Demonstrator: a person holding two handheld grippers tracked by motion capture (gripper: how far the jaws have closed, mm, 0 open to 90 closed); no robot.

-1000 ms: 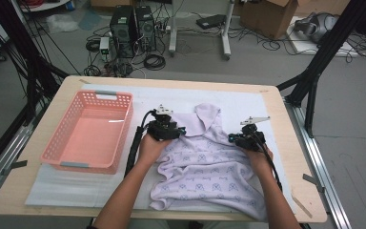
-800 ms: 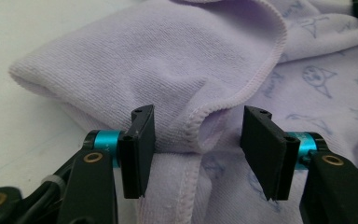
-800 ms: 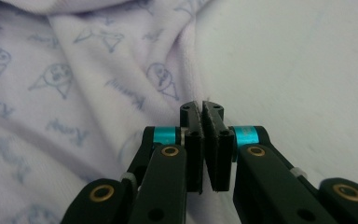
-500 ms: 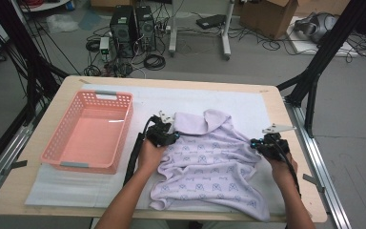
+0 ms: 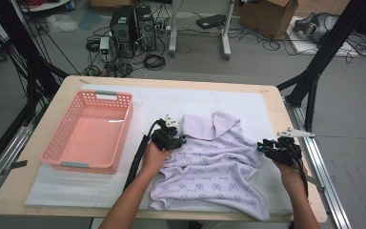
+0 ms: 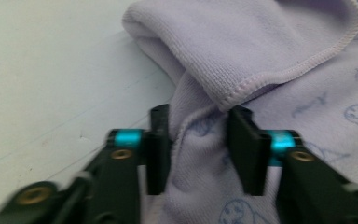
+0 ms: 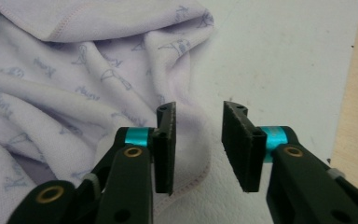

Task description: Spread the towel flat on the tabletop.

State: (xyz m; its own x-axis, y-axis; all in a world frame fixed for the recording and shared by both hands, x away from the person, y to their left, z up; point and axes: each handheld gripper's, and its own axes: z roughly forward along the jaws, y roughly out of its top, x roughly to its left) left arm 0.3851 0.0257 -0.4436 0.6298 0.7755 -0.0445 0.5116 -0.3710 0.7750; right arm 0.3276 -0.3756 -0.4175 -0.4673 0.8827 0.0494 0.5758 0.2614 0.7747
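A lilac hooded garment (image 5: 209,162) with small printed figures lies crumpled on the white mat (image 5: 209,98). My left gripper (image 5: 176,140) is at its left edge, just below the hood. In the left gripper view its jaws have just been closing, and the left gripper (image 6: 198,140) pinches a bunched fold of the garment (image 6: 261,56) between its pads. My right gripper (image 5: 263,148) is at the garment's right edge. In the right gripper view its jaws have just been opening: the right gripper (image 7: 198,135) stands apart over the hem of the garment (image 7: 74,84), pads not pressing on it.
A pink plastic basket (image 5: 124,124) stands at the left of the mat with nothing in it. The wooden table edge (image 5: 286,114) runs close on the right. Black frame poles, cables and computer boxes are on the floor behind the table.
The right gripper moved to the right, drawing the garment's right side out with it, then opened and let the cloth go. The left gripper stayed put and narrowed its jaws on the fold.
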